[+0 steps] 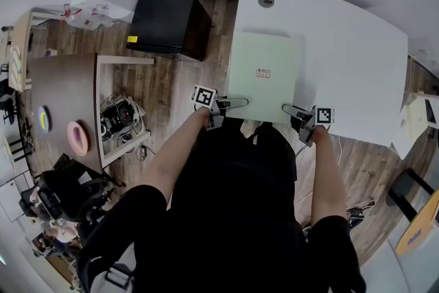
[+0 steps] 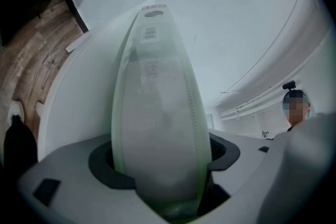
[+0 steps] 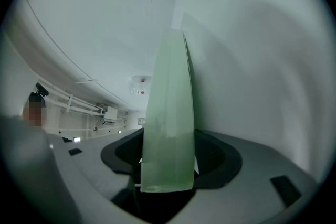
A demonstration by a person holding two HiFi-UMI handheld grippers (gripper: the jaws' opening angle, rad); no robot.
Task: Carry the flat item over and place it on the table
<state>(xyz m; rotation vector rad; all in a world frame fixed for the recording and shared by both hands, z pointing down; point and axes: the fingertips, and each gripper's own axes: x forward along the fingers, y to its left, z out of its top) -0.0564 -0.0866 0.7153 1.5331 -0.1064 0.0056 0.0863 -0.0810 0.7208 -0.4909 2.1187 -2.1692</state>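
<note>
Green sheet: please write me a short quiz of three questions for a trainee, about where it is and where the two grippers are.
1. True or false: the left gripper and the right gripper are at the far edge of the green sheet.
2. What stands between the right gripper's jaws? A) nothing B) the sheet's edge C) a cable
3. Fill in: the sheet is over the white ____.
Key: 1 false, they are at its near edge; 2 B; 3 table.
</note>
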